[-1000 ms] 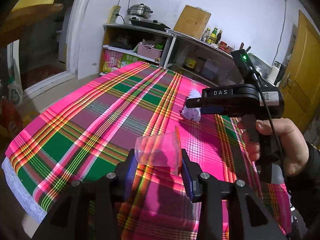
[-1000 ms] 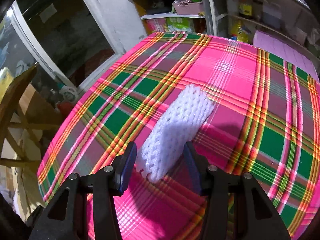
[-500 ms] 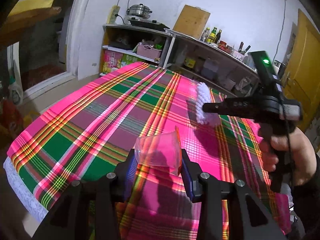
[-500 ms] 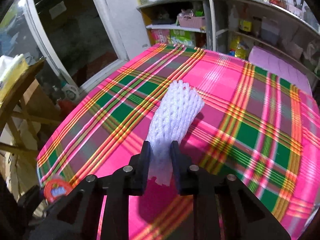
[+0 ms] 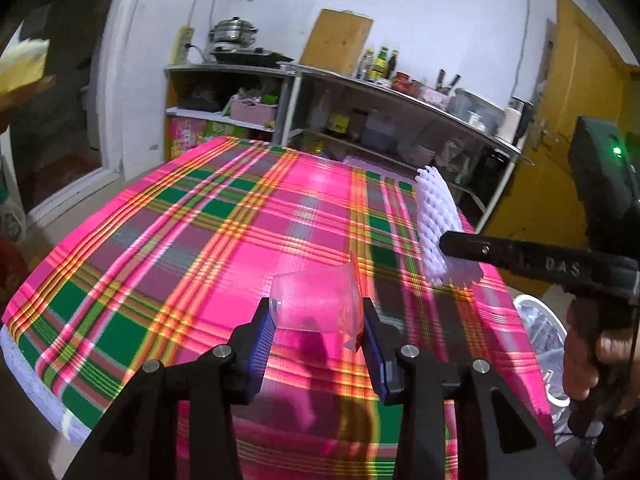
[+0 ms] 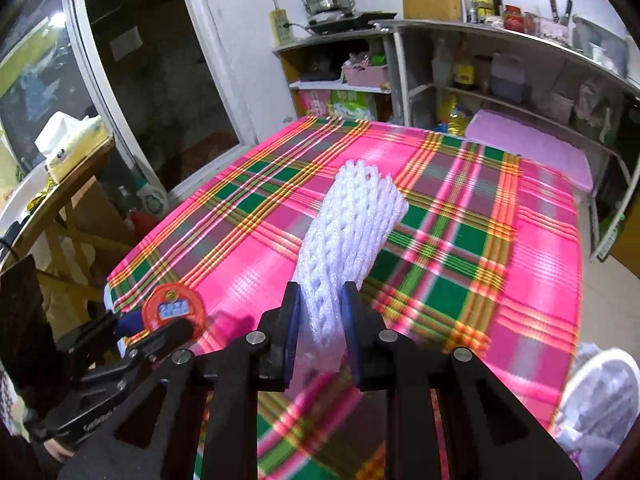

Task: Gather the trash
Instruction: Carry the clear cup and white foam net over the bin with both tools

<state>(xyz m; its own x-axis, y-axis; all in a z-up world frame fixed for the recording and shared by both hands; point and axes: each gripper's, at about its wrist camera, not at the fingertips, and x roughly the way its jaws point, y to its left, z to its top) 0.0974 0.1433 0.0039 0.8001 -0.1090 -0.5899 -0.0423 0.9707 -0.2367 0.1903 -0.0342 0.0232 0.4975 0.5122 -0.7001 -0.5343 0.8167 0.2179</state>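
My left gripper [image 5: 317,322] is shut on a clear plastic cup [image 5: 316,306] lying sideways between its blue pads, held above the pink plaid tablecloth [image 5: 208,240]. My right gripper [image 6: 319,320] is shut on a white foam fruit net [image 6: 348,232], lifted off the cloth and pointing up and away. In the left wrist view the right gripper [image 5: 448,246] holds the net [image 5: 436,224] over the table's right edge. In the right wrist view the left gripper [image 6: 132,340] shows at lower left with the cup's orange base [image 6: 172,308].
A white bin with a plastic liner [image 6: 600,400] stands on the floor by the table's right side, also in the left wrist view [image 5: 540,340]. Kitchen shelves [image 5: 360,120] line the far wall. A wooden stand with a tissue box [image 6: 72,140] is left of the table.
My right gripper closed on the foam net, lifted it off the cloth and carried it right toward the table edge. My left gripper kept holding the cup, almost still.
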